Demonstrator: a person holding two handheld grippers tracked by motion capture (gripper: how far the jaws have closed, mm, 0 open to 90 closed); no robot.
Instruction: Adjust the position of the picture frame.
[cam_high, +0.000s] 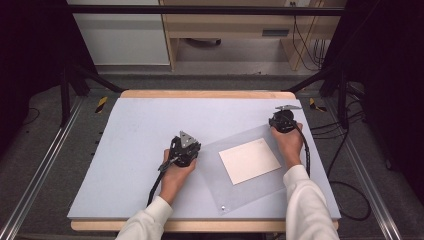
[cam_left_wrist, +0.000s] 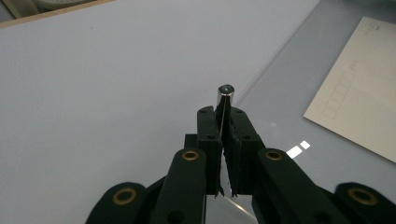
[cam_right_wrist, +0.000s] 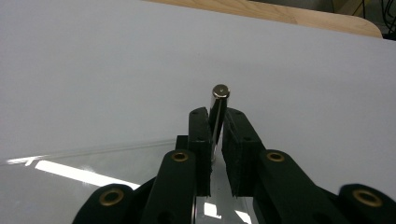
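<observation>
A person in white sleeves works at a wooden table covered by a pale lavender-grey mat (cam_high: 140, 150). On the mat lies a clear, thin plastic sheet (cam_high: 240, 192), turned at an angle to the table's edges, and on its middle — or perhaps under it, I cannot tell from here — rests a cream rectangular card (cam_high: 249, 161).

The left gripper (cam_high: 186, 142) sits at the sheet's left corner. In the left gripper view its black jaws are pressed nearly together on a small, shiny metal cylinder (cam_left_wrist: 225, 95) that stands right at that corner, its rounded end poking up past the jaw tips. The clear edge of the sheet runs into the narrow slit between the jaws, so the corner seems to be pinched along with the stud.

The right gripper (cam_high: 283, 119) is at the sheet's far right corner, well apart from the left one, with the card between them. In the right gripper view its jaws are drawn in on a second short metal cylinder (cam_right_wrist: 220, 95) with a brass-coloured cap, and the sheet's shining edge passes into the gap below it.

Another tiny metal stud (cam_high: 222, 205) sits at the sheet's near corner, untouched.
</observation>
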